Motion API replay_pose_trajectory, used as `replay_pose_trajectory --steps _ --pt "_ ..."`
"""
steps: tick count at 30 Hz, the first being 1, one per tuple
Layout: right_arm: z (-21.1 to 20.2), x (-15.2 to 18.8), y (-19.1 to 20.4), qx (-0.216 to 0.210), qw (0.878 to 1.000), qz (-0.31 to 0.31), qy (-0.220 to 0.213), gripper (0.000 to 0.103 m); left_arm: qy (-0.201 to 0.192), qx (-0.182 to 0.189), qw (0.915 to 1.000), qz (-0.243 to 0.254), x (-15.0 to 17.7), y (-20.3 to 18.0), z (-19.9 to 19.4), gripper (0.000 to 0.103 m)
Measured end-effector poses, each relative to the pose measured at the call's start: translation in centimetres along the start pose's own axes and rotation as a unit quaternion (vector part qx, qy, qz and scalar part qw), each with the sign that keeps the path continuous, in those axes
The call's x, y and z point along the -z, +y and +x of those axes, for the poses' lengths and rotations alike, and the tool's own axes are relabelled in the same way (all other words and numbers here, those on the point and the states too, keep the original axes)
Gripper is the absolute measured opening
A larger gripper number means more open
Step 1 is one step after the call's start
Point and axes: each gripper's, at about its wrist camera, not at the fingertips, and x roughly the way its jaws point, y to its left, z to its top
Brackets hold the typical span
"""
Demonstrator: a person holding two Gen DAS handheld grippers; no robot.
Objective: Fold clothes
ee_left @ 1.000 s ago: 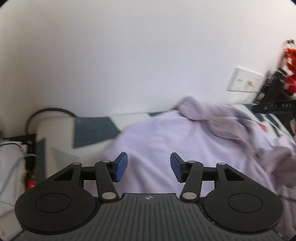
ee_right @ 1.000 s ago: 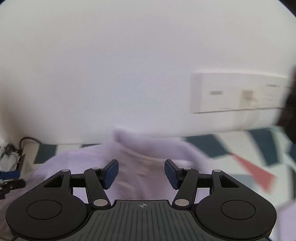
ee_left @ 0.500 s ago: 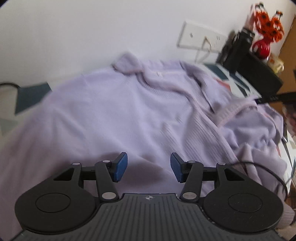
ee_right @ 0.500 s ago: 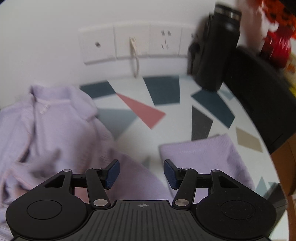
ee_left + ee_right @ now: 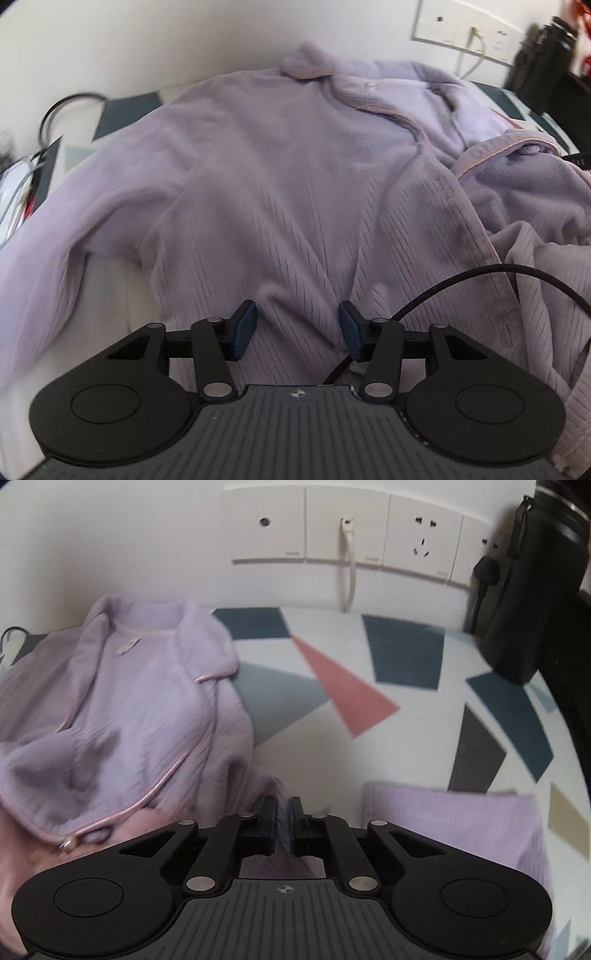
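Lying spread over the counter point(image 5: 332, 746) with its collar toward the back edge by the wall, the lilac robe point(image 5: 280, 177) has its long axis running from that far edge down to the near edge, where both tongs are. Its collar point(image 5: 147, 627) sits close to the wall, under the row of sockets point(image 5: 343, 528), and the body comes toward the cameras.

The left tongs point(image 5: 297, 328) hang over the lower part of the body, near the near edge of the counter. Their jaws stand about half open, the ribbed cloth shows between the blue pads point(image 5: 243, 326), and nothing is held; I cannot tell whether the tips already touch the cloth. A black cable point(image 5: 480, 273) lies across the robe just beside the right pad.

The right tongs point(image 5: 282, 827) are at the right side of the robe, where the front panel with the pale trim point(image 5: 155, 786) is bunched. Their jaws are drawn together with only a thin gap, and lilac cloth shows in that gap, so I judge they pinch a fold of it. A separate lilac piece point(image 5: 450, 819) lies flat just to the right, near the near edge.

So the right hand already has its side, and the left hand is the nearer one for the left half and the sleeve point(image 5: 48, 258) that goes off toward the left edge.
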Motion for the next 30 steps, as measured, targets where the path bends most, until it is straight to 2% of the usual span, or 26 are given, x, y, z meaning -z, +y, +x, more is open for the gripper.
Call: replay_pose_trajectory --steps 6,9,10,12,15,16,18,20,22,27,28,30 --pt "2.1 -3.0 -3.2 0.045 0.998 0.027 -0.023 0.004 -0.001 -0.031 0.9991 -0.03 1.9 -1.2 -1.1 0.051" --pt "3.4 -4.3 -4.7 0.066 0.996 0.038 -0.035 0.003 0.005 -0.035 0.9985 -0.041 1.8 -1.4 -1.2 0.05" --pt "3.8 -4.6 -5.1 0.071 0.996 0.044 -0.038 0.0 0.007 -0.036 0.9983 -0.044 1.7 -1.4 -1.2 0.05" --pt "4.8 -5.3 -6.0 0.11 0.992 0.045 -0.045 0.0 0.015 -0.035 0.9981 -0.049 1.3 -1.3 -1.2 0.051" --pt "5.2 -5.9 -7.7 0.096 0.992 0.069 -0.046 0.0 0.026 -0.032 0.998 -0.049 0.7 -1.0 -1.0 0.051" --pt "4.8 -5.9 -8.1 0.077 0.993 0.078 -0.046 0.0 0.028 -0.029 0.9979 -0.05 0.5 -0.9 -1.1 0.051" --pt "3.2 -5.6 -8.3 0.031 0.994 0.09 -0.059 0.007 0.017 -0.027 0.998 -0.055 0.1 -0.9 -1.9 0.051" --pt "1.3 -5.0 -8.0 -0.014 0.994 0.084 -0.068 0.032 0.0 -0.027 0.998 -0.058 -0.6 -0.9 -2.9 0.051" --pt "-0.4 -3.9 -7.3 -0.043 0.994 0.077 -0.071 0.037 -0.027 -0.008 0.9987 -0.043 -2.3 -1.6 -3.8 0.051" --pt "-1.6 -0.7 -6.6 -0.022 0.997 0.063 -0.039 0.054 -0.088 0.064 0.9938 0.018 -7.1 -4.6 -5.4 0.053" --pt "-1.5 -0.3 -6.5 -0.018 0.997 0.065 -0.032 0.059 -0.09 0.085 0.9912 0.047 -8.0 -5.9 -5.0 0.056" --pt "-1.1 0.4 -6.4 -0.017 0.997 0.068 -0.019 0.061 -0.091 0.106 0.9834 0.116 -9.3 -8.8 -3.8 0.057"
